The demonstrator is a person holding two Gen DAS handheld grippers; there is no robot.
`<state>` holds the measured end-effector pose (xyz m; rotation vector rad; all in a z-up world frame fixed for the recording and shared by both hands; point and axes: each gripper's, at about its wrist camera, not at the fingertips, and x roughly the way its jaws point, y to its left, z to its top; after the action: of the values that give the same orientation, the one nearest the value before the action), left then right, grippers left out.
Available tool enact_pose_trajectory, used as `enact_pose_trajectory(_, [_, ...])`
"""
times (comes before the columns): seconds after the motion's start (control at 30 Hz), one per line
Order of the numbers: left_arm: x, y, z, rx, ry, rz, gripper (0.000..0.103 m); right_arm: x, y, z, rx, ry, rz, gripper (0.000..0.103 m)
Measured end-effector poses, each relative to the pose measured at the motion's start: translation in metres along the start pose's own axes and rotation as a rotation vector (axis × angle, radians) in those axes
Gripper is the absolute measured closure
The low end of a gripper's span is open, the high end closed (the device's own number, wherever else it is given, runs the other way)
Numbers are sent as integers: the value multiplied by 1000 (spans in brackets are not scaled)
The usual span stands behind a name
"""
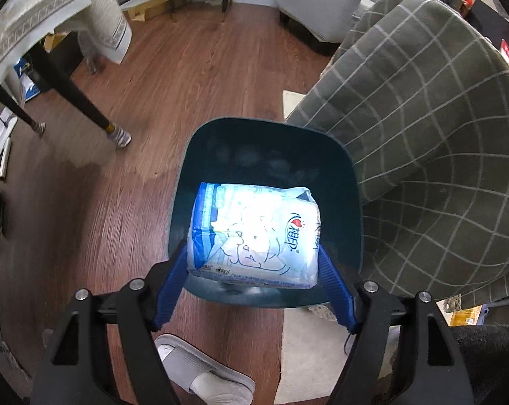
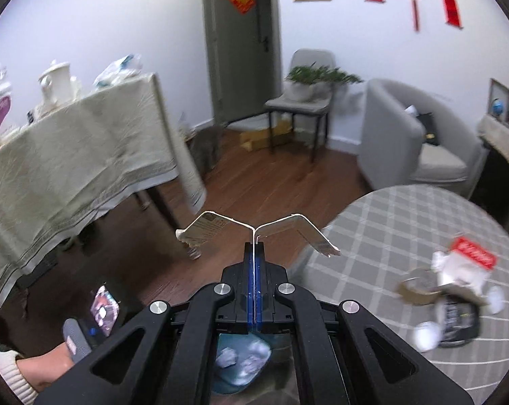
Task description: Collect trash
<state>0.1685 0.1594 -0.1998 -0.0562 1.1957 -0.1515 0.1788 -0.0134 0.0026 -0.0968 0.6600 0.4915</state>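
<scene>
Spreading across the room is the reddish-brown wooden plank floor (image 1: 200, 77), and on it stands the long counter draped in a cream embroidered cloth (image 2: 68, 155), with white jugs and bags on top. Nearer me is the round counter under a grey-green checked cloth (image 2: 399, 236), whose edge hangs down beside the bin. On that checked cloth lies a blurred heap of litter: a red-and-white carton with crumpled paper and a dark wrapper (image 2: 453, 290). The dark teal plastic waste bin (image 1: 220, 141) sits on the floor just beside the hanging cloth, open at the top, with pale crumpled scraps at its bottom.

Directly above the bin's mouth hangs the pale blue-and-white plastic pack of tissues (image 1: 254, 236), printed with a cartoon figure and a red heart logo. The left gripper (image 1: 254, 256) holds it, the blue ribbed fingers (image 1: 168, 290) spread wide and pressing on either end of the pack.

The right gripper (image 2: 253, 246) has its jaws closed tight on a thin piece of folded white card (image 2: 254, 229), whose two printed flaps splay out to either side above the fingertips. It is held over the floor, between the two counters.
</scene>
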Motion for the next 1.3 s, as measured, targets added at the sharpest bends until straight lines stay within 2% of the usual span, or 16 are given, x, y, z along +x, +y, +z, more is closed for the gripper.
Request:
enact_pose_trajectory(0.17, [2, 11, -3, -21, -5, -9, 19, 30, 18, -10, -22, 71, 30, 102])
enact_pose_trajectory(0.53, [-34, 32, -4, -34, -112, -22, 18, 73, 34, -24, -22, 177, 50, 102])
enact_pose_trajectory(1.0, [-86, 54, -5, -57, -263, -2, 33, 136, 59, -47, -26, 338, 84, 102])
enact_pose_trajectory(1.3, [-124, 55, -3, -45, -362, 5, 44, 169, 69, -69, -38, 441, 88, 102])
